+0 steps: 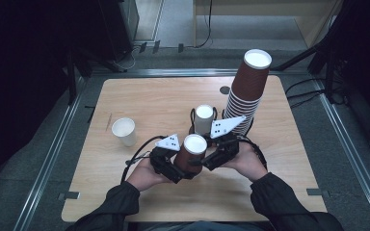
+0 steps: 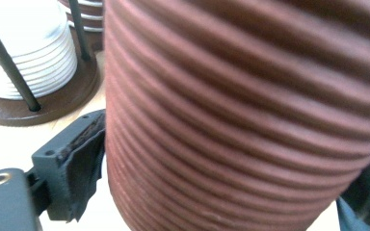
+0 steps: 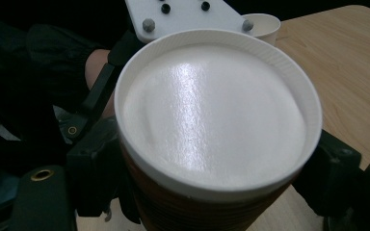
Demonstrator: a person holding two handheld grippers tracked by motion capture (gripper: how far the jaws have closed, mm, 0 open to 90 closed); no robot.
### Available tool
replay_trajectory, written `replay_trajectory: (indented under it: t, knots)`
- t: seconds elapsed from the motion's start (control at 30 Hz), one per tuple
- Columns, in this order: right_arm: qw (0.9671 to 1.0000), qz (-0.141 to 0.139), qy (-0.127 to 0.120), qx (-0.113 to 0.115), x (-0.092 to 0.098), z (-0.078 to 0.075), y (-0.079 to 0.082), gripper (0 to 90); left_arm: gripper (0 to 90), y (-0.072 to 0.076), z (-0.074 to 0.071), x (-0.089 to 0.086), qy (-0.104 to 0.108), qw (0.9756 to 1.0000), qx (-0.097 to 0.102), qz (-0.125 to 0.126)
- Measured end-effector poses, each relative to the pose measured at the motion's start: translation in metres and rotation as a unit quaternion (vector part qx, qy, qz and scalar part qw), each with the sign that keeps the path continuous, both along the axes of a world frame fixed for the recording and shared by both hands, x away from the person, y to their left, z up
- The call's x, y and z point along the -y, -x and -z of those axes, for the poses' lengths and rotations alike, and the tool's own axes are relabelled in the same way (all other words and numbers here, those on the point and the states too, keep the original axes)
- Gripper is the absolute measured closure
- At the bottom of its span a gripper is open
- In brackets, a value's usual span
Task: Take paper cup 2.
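Observation:
A brown ribbed paper cup (image 1: 192,151) is held upside down above the near middle of the table, its white bottom facing up. My left gripper (image 1: 182,169) clamps its lower wall from the left. In the left gripper view the ribbed cup (image 2: 245,120) spans the gap between the jaws of that gripper (image 2: 221,183), and one pad (image 2: 79,159) presses its side. My right gripper (image 1: 206,161) comes in from the right. In the right gripper view the jaws of that gripper (image 3: 217,183) sit tight on both sides of the cup (image 3: 217,115), just under its white end.
A tall leaning stack of brown cups (image 1: 248,91) stands at the back right. A short stack of white cups (image 1: 204,118) sits in a wire holder with a brown base (image 2: 43,108) just behind my hands. A single white cup (image 1: 124,131) stands on the wooden table (image 1: 149,96) at the left.

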State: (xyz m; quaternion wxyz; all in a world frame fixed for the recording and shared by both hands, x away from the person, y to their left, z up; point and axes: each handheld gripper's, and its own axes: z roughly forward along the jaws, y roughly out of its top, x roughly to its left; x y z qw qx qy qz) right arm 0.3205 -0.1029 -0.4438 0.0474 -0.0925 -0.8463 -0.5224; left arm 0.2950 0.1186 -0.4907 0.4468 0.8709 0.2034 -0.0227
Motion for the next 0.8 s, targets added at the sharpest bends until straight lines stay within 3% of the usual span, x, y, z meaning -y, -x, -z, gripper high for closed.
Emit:
replay_trajectory:
  t: [0.1, 0.3, 0.37, 0.5, 0.63, 0.8]
  knots:
    - [1.0, 0.002, -0.006, -0.001, 0.001, -0.001, 0.001, 22.0, 8.8, 0.002, -0.004, -0.003, -0.001, 0.9999, 0.015, 0.001]
    - [0.9999, -0.001, -0.002, -0.01, 0.002, -0.001, 0.0, 21.2, 10.6, 0.001, -0.007, -0.004, -0.014, 0.9997, 0.014, 0.011]
    - [0.9997, 0.002, 0.001, -0.024, 0.002, -0.002, -0.001, 14.3, 10.6, 0.001, -0.009, -0.007, -0.015, 0.9997, 0.014, 0.011]
    - [0.9992, 0.01, 0.008, -0.037, 0.007, -0.004, -0.002, 14.1, 10.5, -0.001, -0.014, -0.016, -0.019, 0.9998, 0.011, 0.0]
    - [0.9993, 0.003, 0.033, -0.019, 0.013, -0.003, 0.003, 14.3, 10.4, -0.002, -0.02, -0.023, -0.046, 0.9989, 0.01, -0.005]
    - [0.9974, 0.009, 0.071, -0.006, 0.017, 0.006, 0.006, 15.1, 10.3, -0.002, -0.026, -0.024, -0.097, 0.9952, 0.01, -0.005]
